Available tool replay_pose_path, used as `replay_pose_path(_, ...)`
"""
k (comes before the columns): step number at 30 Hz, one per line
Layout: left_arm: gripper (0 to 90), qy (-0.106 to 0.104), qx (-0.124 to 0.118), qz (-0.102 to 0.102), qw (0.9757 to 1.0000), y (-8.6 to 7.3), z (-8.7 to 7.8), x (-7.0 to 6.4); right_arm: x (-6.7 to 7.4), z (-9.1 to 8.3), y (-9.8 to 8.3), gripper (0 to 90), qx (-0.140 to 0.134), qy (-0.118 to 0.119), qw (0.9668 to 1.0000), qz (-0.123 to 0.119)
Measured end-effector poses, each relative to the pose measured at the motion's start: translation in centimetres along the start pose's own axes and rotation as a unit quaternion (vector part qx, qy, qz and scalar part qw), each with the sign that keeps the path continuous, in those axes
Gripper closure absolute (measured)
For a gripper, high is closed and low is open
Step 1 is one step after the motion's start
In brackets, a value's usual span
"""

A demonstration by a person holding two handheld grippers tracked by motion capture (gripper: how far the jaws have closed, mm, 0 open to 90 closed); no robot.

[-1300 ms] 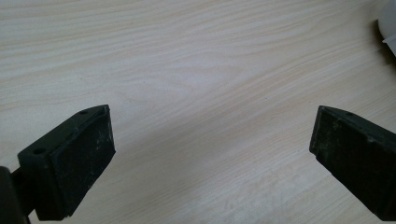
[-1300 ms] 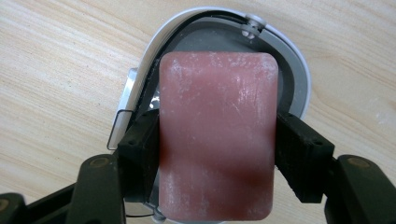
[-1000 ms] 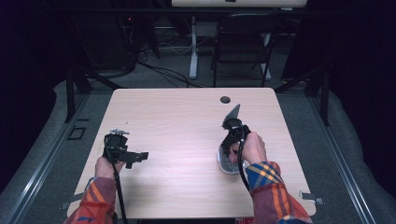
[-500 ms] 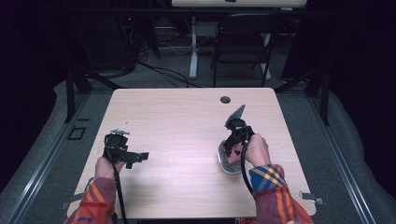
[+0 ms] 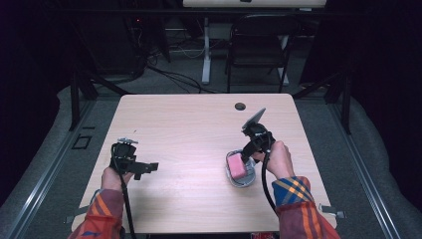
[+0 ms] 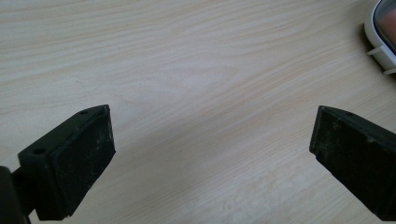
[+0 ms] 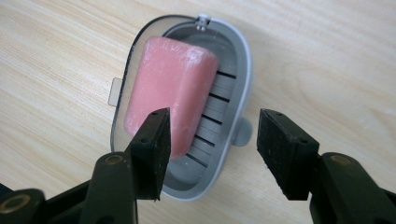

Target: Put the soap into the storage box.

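Table middle: bare wood on the table (image 5: 189,129) between the two grippers, open for passing.
Right side: soap dish (image 5: 240,172) holding a pink soap bar (image 5: 236,167) is the one obstacle.
Far edge: small dark round spot (image 5: 240,106), possibly a cable hole.
Beyond the table: folding chair (image 5: 256,52), well apart.

Claws: two, the left claw (image 5: 149,167) at 8 o'clock on the surface, the right claw (image 5: 245,155) at 4 o'clock.
Hands: two, left hand (image 5: 113,178) and right hand (image 5: 276,158), one on each claw.
Surface: one surface (image 5: 189,134) of pale wood.
Soap: one pink soap (image 7: 168,93), at 4 o'clock.
Dish: one grey dish (image 7: 236,84) under the soap.
Hole: one dark hole (image 5: 240,106) at 1 o'clock.
Chair: one chair (image 5: 259,50) beyond the far edge, at 12 o'clock.
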State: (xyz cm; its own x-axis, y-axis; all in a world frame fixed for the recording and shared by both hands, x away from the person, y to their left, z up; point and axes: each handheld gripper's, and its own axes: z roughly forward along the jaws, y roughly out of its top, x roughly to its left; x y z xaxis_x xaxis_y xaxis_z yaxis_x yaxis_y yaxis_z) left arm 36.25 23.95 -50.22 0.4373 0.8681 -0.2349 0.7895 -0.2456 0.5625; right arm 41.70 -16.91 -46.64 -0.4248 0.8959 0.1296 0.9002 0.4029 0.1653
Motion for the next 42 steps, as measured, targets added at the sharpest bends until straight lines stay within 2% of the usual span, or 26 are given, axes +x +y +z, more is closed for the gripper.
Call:
replay_pose_path(2, 0.0, -0.001, 0.001, 0.001, 1.0000, 0.0, 0.0, 0.0, -0.2, -0.4, -0.2, 43.1, -0.016, -0.003, 0.9999, -0.003)
replay_pose_path(3, 0.0, -0.001, 0.002, 0.000, 1.0000, 0.0, 0.0, 0.0, -0.4, -0.8, -0.3, 43.0, -0.015, -0.004, 0.9998, -0.015)
replay_pose_path(6, 0.0, 0.000, 0.000, 0.000, 1.0000, 0.0, 0.1, 0.0, -0.8, -1.8, -0.6, 38.9, -0.033, -0.007, 0.9990, -0.029)
replay_pose_path(7, 0.0, 0.000, 0.000, 0.000, 1.0000, 0.0, 0.1, -0.1, -0.8, -1.9, -0.7, 37.6, -0.044, -0.008, 0.9987, -0.026)
replay_pose_path(9, 0.0, 0.000, 0.000, 0.002, 1.0000, 0.0, 0.1, -0.1, -1.2, -2.5, -0.9, 34.8, -0.048, -0.016, 0.9978, -0.042)
replay_pose_path(10, 0.0, 0.000, 0.001, 0.002, 1.0000, 0.0, 0.0, -0.1, -1.2, -2.6, -1.1, 32.4, -0.063, -0.015, 0.9972, -0.038)
replay_pose_path(11, 0.0, 0.000, -0.001, 0.002, 1.0000, 0.0, 0.0, -0.1, -1.5, -2.9, -1.2, 31.6, -0.057, -0.018, 0.9972, -0.046)
replay_pose_path(12, 0.0, 0.000, -0.001, 0.002, 1.0000, 0.0, 0.0, -0.1, -1.6, -3.2, -1.4, 30.2, -0.066, -0.022, 0.9964, -0.048)
replay_pose_path(14, 0.0, 0.000, -0.001, 0.002, 1.0000, 0.0, 0.0, -0.1, -2.0, -3.6, -1.7, 26.6, -0.066, -0.026, 0.9961, -0.052)
replay_pose_path(21, 0.0, -0.002, 0.000, 0.003, 1.0000, 0.0, 0.1, -0.2, -3.4, -4.8, -3.0, 15.2, -0.096, -0.035, 0.9937, -0.045)
replay_pose_path(30, 0.0, 0.000, 0.004, 0.007, 1.0000, 0.0, 0.2, -0.2, -5.3, -5.5, -5.2, 1.4, -0.133, -0.043, 0.9896, -0.034)
replay_pose_path(36, 0.0, -0.001, 0.005, 0.008, 1.0000, -0.1, 0.1, -0.3, -6.6, -5.5, -7.2, 0.0, -0.155, -0.061, 0.9855, -0.030)
replay_pose_path(38, 0.0, -0.001, 0.005, 0.008, 1.0000, -0.1, 0.1, -0.3, -7.1, -5.3, -8.0, 0.0, -0.158, -0.067, 0.9846, -0.030)
replay_pose_path(42, 0.0, -0.002, 0.005, 0.009, 0.9999, -0.1, 0.2, -0.3, -8.1, -4.4, -9.6, 0.0, -0.163, -0.065, 0.9842, -0.021)
